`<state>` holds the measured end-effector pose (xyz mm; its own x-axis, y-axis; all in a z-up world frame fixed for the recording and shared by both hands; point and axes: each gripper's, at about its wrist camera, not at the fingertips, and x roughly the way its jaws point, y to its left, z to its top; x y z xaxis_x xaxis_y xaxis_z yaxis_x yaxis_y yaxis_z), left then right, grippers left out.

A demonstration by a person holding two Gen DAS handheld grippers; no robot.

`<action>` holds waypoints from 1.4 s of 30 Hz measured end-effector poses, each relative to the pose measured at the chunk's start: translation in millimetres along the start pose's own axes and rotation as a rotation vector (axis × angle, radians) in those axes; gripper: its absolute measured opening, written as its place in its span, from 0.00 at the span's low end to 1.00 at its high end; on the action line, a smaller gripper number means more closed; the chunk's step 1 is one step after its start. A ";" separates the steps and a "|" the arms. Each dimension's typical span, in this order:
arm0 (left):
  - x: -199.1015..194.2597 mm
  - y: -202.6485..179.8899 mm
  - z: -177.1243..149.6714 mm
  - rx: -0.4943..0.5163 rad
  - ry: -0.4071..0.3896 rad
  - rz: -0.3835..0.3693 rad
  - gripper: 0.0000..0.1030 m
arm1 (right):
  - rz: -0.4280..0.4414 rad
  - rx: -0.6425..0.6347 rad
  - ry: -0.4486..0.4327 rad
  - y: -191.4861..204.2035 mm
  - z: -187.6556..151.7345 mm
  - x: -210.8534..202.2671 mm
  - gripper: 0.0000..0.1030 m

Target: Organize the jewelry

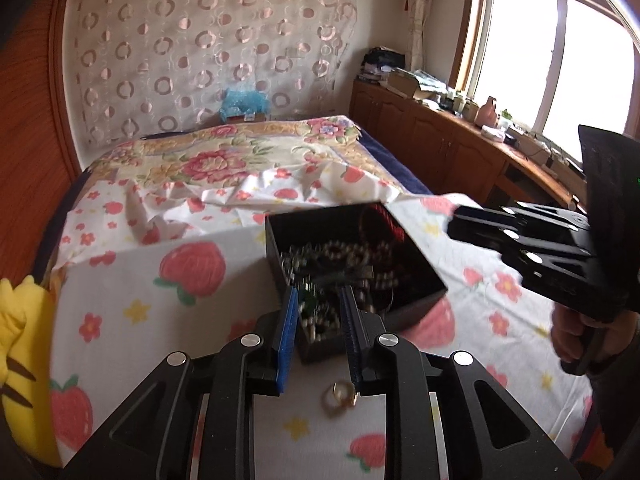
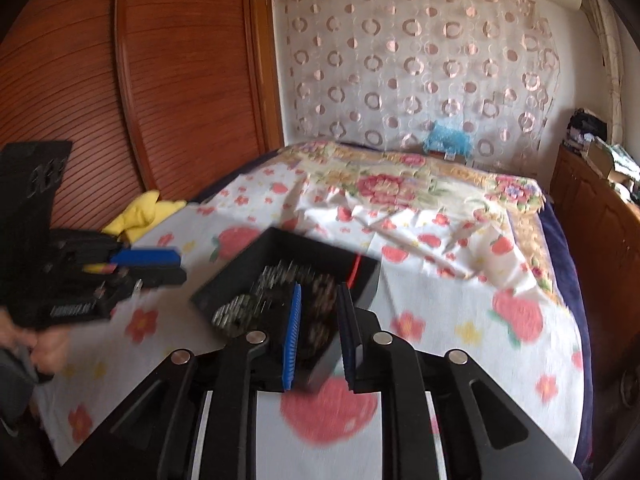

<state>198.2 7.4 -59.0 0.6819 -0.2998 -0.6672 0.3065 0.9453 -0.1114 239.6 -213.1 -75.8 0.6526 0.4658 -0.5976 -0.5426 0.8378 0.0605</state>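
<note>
black jewelry box point(image 1: 356, 264) on bed point(image 1: 120, 288) | both jaws slightly spread, empty, aimed at box | gold ring point(image 1: 340, 396) loose near left gripper point(image 1: 320, 336)

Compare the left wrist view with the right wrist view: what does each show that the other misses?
Only the left wrist view: a gold ring on the sheet just in front of the black box, the bright window, and the right hand-held gripper.

Only the right wrist view: the louvred wooden doors and the left hand-held gripper.

Both: the black box heaped with beaded jewelry, the strawberry-print sheet, the floral bedspread and the circle-patterned curtain. Each view's own jaws stand slightly apart, holding nothing.
</note>
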 end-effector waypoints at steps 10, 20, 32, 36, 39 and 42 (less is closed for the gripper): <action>3.5 -4.6 -42.2 -0.003 0.067 0.003 0.24 | 0.013 -0.010 0.137 21.7 -79.3 -27.0 0.26; 13.4 -10.6 -65.5 -0.004 0.125 -0.002 0.26 | 0.064 -0.031 0.231 48.8 -123.9 -33.6 0.26; 24.5 -20.6 -63.0 0.032 0.149 0.003 0.34 | 0.059 -0.074 0.266 58.1 -133.3 -30.3 0.15; 31.6 -24.9 -58.3 0.052 0.158 0.012 0.34 | 0.031 -0.048 0.234 45.2 -122.4 -28.3 0.14; 36.8 -28.7 -55.8 0.066 0.163 0.023 0.34 | 0.012 -0.032 0.199 33.4 -110.4 -27.7 0.14; 42.3 -29.3 -54.7 0.072 0.172 0.023 0.34 | 0.005 -0.023 0.172 26.3 -99.7 -26.5 0.14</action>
<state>181.7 -25.8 -124.2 0.5677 -0.2461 -0.7856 0.3433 0.9381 -0.0458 155.3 -231.8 -138.0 0.5505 0.4130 -0.7255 -0.5593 0.8276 0.0467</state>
